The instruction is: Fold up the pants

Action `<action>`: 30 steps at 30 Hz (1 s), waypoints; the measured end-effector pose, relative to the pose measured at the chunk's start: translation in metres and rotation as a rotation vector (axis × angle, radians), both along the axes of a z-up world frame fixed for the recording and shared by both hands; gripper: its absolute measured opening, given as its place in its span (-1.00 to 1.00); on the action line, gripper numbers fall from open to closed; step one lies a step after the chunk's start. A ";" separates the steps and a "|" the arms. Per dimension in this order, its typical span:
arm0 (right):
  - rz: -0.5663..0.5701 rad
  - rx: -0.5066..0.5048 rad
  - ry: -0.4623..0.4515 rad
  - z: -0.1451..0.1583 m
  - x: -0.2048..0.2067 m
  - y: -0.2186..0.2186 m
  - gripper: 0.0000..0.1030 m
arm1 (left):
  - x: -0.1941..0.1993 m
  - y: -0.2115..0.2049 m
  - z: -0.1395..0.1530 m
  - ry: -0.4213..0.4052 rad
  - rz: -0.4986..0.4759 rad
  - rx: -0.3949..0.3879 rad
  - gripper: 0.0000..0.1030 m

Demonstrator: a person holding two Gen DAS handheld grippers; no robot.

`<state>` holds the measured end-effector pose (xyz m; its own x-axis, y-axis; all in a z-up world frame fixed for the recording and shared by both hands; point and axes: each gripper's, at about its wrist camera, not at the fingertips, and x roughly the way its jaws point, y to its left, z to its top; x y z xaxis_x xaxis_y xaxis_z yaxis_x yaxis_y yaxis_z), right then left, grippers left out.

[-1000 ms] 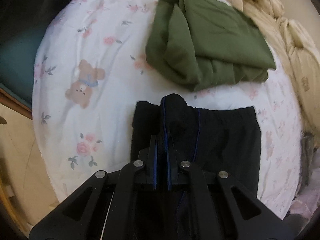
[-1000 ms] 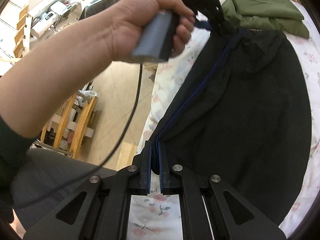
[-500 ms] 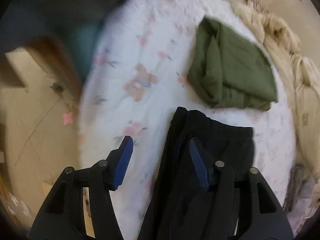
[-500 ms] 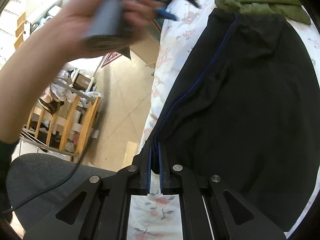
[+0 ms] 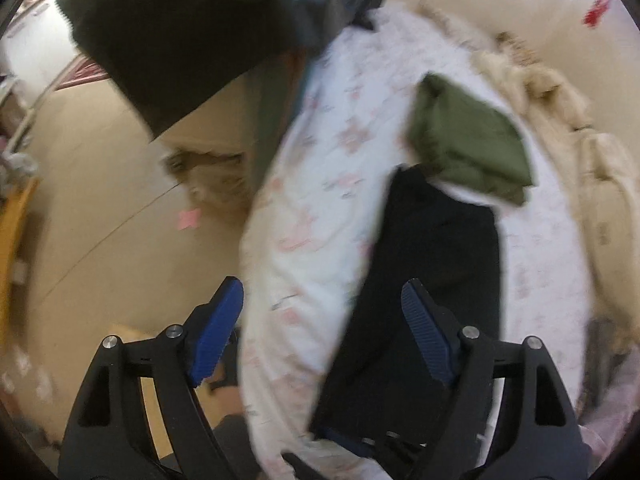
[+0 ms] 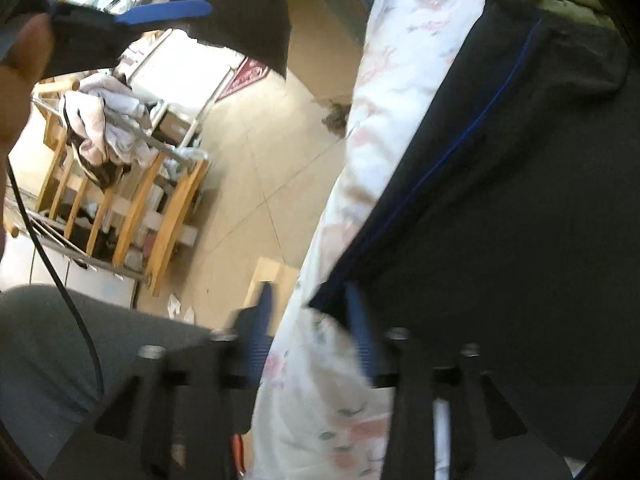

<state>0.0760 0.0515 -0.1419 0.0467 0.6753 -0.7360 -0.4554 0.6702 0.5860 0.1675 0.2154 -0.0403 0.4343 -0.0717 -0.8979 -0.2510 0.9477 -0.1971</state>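
Note:
Black pants point(image 5: 432, 264) with blue piping lie folded on the floral bed sheet point(image 5: 320, 184); in the right wrist view the pants point(image 6: 500, 220) fill the right side. My left gripper point(image 5: 324, 320) hovers above the sheet's edge, its jaws opening wide with nothing between them. My right gripper point(image 6: 310, 320) is low at the pants' near corner. Its jaws are opening, and the corner lies between the pads without being pressed. A hand point(image 6: 20, 60) at the top left of the right wrist view holds the left gripper, one blue pad point(image 6: 168, 12) showing.
A folded green garment point(image 5: 468, 144) lies just beyond the pants. A beige quilt point(image 5: 580, 160) runs along the bed's far side. Left of the bed are tan floor point(image 6: 260, 160), a wooden rack point(image 6: 120, 200) with laundry, and a grey trouser leg point(image 6: 60, 340).
The left gripper let go of the pants' fold, opened wide and pulled back up and to the left. The right gripper, shut on the pants' edge until now, has opened.

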 end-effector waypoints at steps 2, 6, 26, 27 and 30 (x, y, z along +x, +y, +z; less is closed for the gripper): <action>0.007 0.048 -0.022 0.015 -0.012 -0.015 0.03 | 0.002 0.001 -0.013 0.050 -0.007 -0.004 0.53; -0.067 0.089 -0.020 0.035 -0.019 -0.076 0.05 | 0.001 -0.007 -0.043 0.180 -0.023 -0.037 0.53; -0.552 0.125 0.281 -0.027 0.018 -0.295 0.16 | -0.050 -0.063 -0.127 0.385 -0.026 -0.126 -0.01; -0.549 0.118 0.288 -0.032 0.018 -0.293 0.16 | -0.051 -0.064 -0.129 0.377 -0.020 -0.126 -0.04; -0.553 0.102 0.318 -0.043 0.020 -0.288 0.16 | -0.054 -0.069 -0.127 0.357 -0.037 -0.101 -0.34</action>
